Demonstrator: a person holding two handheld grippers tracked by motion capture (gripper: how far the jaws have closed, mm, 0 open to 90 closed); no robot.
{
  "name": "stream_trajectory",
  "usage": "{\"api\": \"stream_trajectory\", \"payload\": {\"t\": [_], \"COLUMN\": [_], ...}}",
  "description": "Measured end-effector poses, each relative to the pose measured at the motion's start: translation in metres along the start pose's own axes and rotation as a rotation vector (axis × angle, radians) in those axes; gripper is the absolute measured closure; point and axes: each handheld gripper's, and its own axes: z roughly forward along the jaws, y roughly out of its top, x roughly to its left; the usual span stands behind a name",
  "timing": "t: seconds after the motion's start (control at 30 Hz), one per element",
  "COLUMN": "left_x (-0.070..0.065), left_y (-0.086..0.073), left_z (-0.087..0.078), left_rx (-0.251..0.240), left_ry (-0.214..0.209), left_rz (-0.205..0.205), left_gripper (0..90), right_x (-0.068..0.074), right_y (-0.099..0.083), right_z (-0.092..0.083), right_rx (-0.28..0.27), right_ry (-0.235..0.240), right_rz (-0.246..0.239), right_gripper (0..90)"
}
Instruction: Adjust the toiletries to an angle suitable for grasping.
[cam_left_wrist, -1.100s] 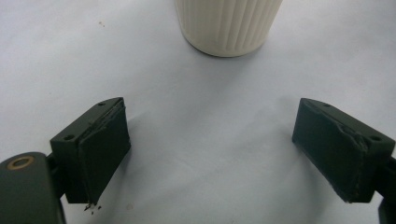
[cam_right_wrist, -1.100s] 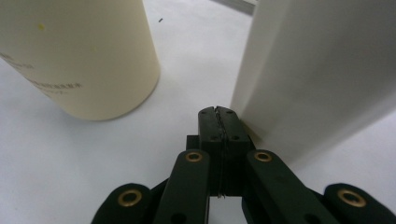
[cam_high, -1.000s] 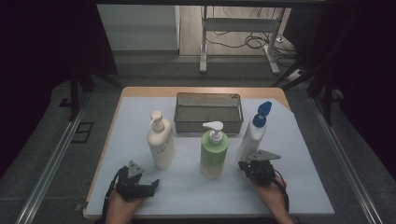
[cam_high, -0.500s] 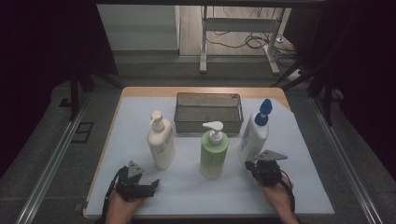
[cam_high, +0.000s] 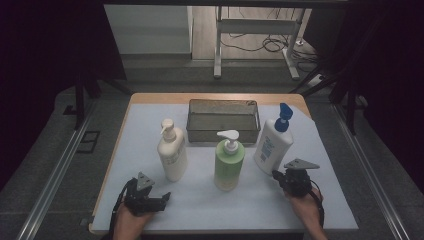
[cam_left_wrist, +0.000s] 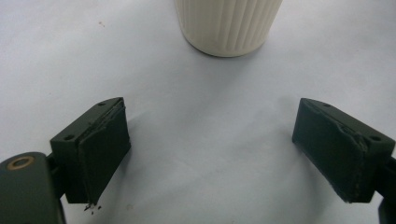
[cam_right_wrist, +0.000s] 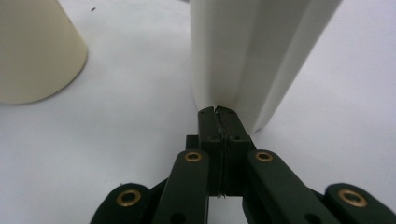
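Three pump bottles stand on the white mat: a cream one at the left, a green one in the middle and a white one with a blue pump at the right, leaning a little. My right gripper is shut with nothing between its jaws. In the right gripper view its tips touch the bottom edge of the white bottle, and the green bottle stands off to the left. My left gripper lies open near the front left. Its jaws stand wide apart, short of the cream bottle.
A rectangular metal mesh basket stands behind the bottles at the back of the mat. The table's wooden edge shows beyond it. Dark floor, rails and a stand with cables surround the table.
My right hand has slid its shut gripper to the right along the front of the white bottle. The left gripper and the other bottles have stayed put.
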Motion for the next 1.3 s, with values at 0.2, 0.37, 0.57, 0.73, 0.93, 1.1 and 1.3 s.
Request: {"api": "stream_trajectory", "payload": {"t": [0.2,0.37,0.57,0.73,0.93,1.1,1.3], "left_x": [0.000,0.000,0.000,0.000,0.000,0.000,0.000], "left_y": [0.000,0.000,0.000,0.000,0.000,0.000,0.000], "left_z": [0.000,0.000,0.000,0.000,0.000,0.000,0.000], "left_rx": [0.000,0.000,0.000,0.000,0.000,-0.001,-0.001], "left_ry": [0.000,0.000,0.000,0.000,0.000,0.000,-0.001], "left_rz": [0.000,-0.001,0.000,0.001,0.001,0.000,-0.001], "left_gripper": [10.7,10.7,10.7,10.7,10.7,10.7,10.7], "right_x": [-0.007,-0.004,-0.003,-0.006,-0.008,-0.012,-0.015], "right_y": [-0.001,-0.001,0.003,0.008,0.014,0.020,0.031], "right_z": [0.001,-0.003,-0.023,-0.035,-0.045,-0.050,-0.056], "right_rx": [0.006,-0.002,-0.023,-0.044,-0.056,-0.063,-0.083], "right_ry": [-0.005,0.030,0.035,0.032,0.029,0.030,0.031], "right_rz": [0.015,0.005,-0.002,-0.004,0.001,0.005,-0.007], "right_gripper": [87.7,81.3,67.2,58.4,49.0,41.1,35.0]}}
